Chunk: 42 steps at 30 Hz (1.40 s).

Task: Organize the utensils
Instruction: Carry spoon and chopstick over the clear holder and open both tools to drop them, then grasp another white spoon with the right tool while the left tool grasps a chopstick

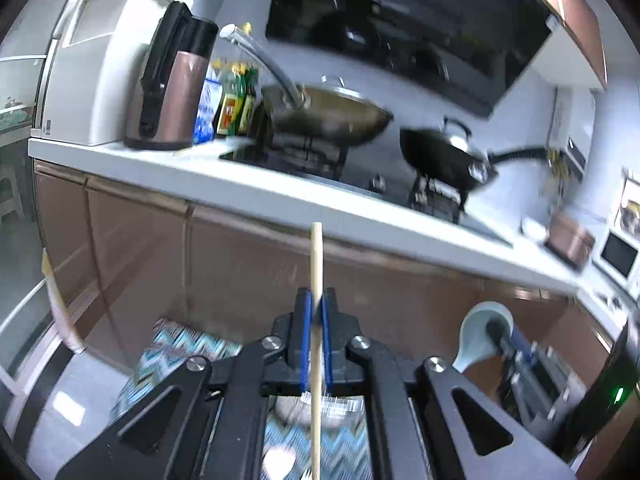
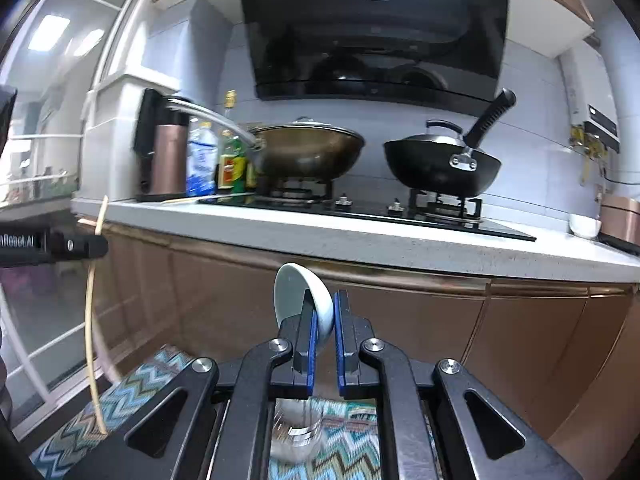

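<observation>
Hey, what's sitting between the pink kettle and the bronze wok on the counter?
A blue-labelled bottle and green condiment bottles stand between the kettle and the wok, clearest in the right wrist view.

home kitchen | gas hob (image 2: 360, 208), woks (image 2: 308, 152), range hood (image 2: 372, 28), countertop (image 2: 360, 240)

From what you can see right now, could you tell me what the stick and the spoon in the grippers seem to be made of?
Stick: pale tan, matte, thin and straight, probably bamboo or wood; it looks like a chopstick.
Spoon: pale blue-white with a smooth glossy glaze and thick rounded bowl, likely ceramic, though melamine cannot be excluded.
</observation>
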Motion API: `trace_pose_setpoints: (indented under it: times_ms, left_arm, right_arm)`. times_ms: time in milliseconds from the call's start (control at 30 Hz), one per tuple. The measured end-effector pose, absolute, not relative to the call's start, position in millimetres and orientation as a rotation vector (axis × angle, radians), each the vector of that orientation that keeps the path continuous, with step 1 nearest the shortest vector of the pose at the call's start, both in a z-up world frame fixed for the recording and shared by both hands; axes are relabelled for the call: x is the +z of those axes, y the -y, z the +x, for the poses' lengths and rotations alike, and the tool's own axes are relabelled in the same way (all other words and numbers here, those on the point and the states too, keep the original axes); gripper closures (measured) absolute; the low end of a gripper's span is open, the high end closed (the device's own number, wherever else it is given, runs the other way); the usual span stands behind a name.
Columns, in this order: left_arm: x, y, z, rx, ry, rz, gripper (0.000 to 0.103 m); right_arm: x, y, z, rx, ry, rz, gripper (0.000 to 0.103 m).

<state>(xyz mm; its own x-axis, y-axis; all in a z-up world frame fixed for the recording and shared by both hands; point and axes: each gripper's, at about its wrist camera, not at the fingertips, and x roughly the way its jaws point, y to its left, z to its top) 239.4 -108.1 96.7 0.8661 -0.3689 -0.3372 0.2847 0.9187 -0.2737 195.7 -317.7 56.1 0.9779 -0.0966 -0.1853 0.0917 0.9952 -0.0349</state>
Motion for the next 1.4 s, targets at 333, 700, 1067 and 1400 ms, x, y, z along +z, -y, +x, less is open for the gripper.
trace_pose_setpoints:
  times_ms: [333,700,1067,1400]
  left_arm:
    - [31,146,325,-0.243,-0.301,-0.355,0.098]
    - [-41,163,348,-0.168,-0.246,-0.313,0.098]
    - [-47,144,309,-0.145,-0.208,-0.258,0.081]
    - [23,65,221,-0.061,-0.171,-0.17,0.06]
  right_arm:
    - [-15,326,261,-0.18,-0.167,-0.014,0.095]
    - [-76,315,282,-0.245,-0.185,-0.051,0.095]
    - [-98,317,271,-0.241,-0.274,-0.012,0.068]
    - [-54,316,215,-0.215,-0.273,0.032,0.066]
